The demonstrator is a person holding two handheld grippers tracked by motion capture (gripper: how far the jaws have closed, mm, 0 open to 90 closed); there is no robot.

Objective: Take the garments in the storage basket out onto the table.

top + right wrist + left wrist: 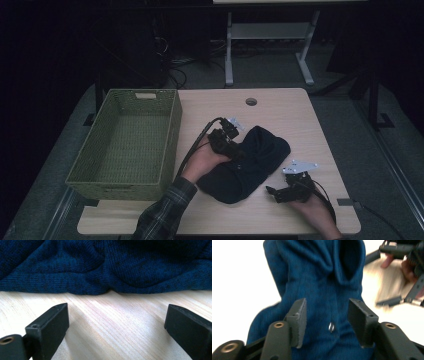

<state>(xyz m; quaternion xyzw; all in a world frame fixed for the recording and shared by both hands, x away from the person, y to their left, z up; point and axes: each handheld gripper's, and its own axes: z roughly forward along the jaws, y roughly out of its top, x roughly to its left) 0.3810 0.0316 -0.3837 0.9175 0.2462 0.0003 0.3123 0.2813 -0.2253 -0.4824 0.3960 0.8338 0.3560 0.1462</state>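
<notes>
Your left gripper (327, 320) hangs half-open over the rumpled dark blue knitted garment (319, 285); your right gripper (116, 322) gapes wide on bare light wooden table (112, 315) beside its hem.

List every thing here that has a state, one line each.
Blue knit garment: bunched in a heap on the table.
Green basket: upright, nothing inside.
Left gripper: jaws apart, garment between them, no pad pressing.
Right gripper: jaws wide open over bare wood, short of the garment.

Plaid flannel sleeve (162, 212), black tongs (231, 145) with brass screws, black cable, grey three-cornered plate (300, 166)
</notes>
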